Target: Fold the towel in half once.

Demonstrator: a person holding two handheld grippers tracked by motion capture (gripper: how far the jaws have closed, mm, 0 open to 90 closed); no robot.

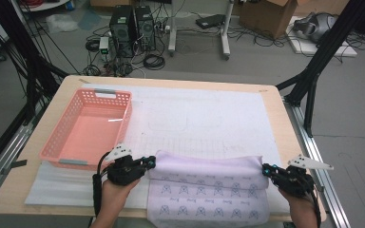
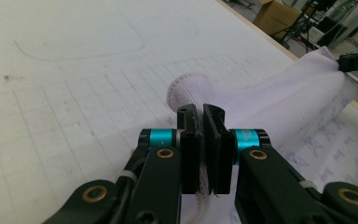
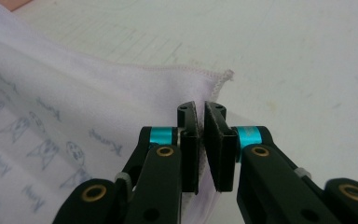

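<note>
At the table's near edge lies a printed lavender cloth [image 1: 209, 190], thin, limp, light. Left gripper [image 1: 151, 162] and right gripper [image 1: 266, 169] pinch its far corners shut; corners look like the best hold, since the middle will likely sag.

Pale lilac cloth [image 3: 65, 116] printed with small blue emblems, cursive wording under each emblem too blurred to read, no other legible text

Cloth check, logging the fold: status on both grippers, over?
Left gripper shut on cloth, far left corner. Right gripper shut on far right corner. Far edge lifted, rolled toward the person. Pink basket off to the left, nothing in the way.
</note>
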